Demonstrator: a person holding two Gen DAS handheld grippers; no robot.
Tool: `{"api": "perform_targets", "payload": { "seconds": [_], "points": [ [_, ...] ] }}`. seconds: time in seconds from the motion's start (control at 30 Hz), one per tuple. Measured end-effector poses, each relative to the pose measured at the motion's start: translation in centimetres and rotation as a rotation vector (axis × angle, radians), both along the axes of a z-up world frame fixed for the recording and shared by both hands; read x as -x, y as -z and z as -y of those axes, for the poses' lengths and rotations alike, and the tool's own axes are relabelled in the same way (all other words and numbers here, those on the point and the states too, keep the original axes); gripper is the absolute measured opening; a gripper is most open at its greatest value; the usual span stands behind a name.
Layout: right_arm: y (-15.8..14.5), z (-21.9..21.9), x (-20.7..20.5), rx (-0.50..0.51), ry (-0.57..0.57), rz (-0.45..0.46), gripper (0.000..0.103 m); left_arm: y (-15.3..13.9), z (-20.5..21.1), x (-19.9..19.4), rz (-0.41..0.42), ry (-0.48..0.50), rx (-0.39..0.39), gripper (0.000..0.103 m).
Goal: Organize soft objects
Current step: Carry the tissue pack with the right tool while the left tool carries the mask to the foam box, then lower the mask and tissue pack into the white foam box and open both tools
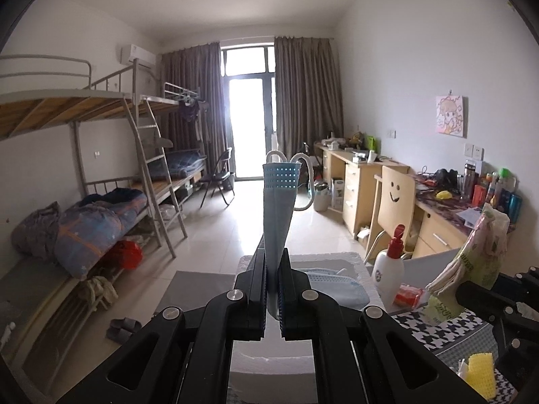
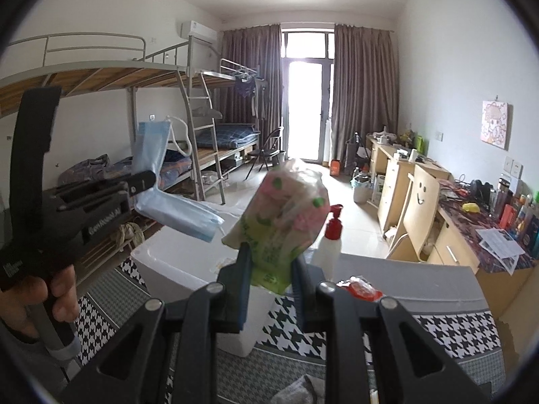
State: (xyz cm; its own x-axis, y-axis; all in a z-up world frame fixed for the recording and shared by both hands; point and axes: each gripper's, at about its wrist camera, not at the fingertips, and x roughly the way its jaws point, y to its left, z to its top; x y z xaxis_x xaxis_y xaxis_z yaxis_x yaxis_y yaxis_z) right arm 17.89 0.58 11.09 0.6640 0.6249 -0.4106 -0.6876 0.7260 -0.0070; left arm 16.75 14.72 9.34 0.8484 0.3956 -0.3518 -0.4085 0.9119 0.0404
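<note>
2 grippers, both loaded. Left gripper (image 1: 273,269) has jaws pinched tight on 1 folded blue mask (image 1: 278,202), which stands up out of the pads w/ white ear loops at top. In the right view the mask (image 2: 158,181) hangs past the pads over the bin (image 2: 175,262). Right gripper (image 2: 269,269) has jaws narrow, clamped on 1 soft pack (image 2: 279,222), green/pink print under clear wrap, tilted up; its text too blurred to read.

White bin on the table holds more blue masks (image 1: 337,286), at least 2, exact count unclear. Just beside the bin: 1 white pump bottle (image 1: 389,269) w/ red top, round logo illegible, and 1 red packet (image 1: 409,296). 1 yellow sponge (image 1: 480,373) near the right edge of the houndstooth cloth (image 2: 448,333).

Writing: white lettering on the left gripper's side, not legible. A hand (image 2: 43,299) grips its handle.

Room: bin rim is close under both loads; open tiled floor beyond the table's far edge.
</note>
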Motion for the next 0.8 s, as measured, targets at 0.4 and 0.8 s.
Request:
{"api": "perform_targets", "payload": {
  "seconds": [0.4, 0.8],
  "points": [
    [0.4, -2.1, -1.0, 0.043, -0.027, -0.024, 0.026, 1.0, -1.5, -2.4, -0.058, 0.008, 0.05, 0.006],
    [1.2, -3.1, -2.0, 0.066, -0.024, -0.048, 0.026, 2.5, -3.1, -4.3, -0.132, 0.014, 0.103, 0.008]
  ]
}}
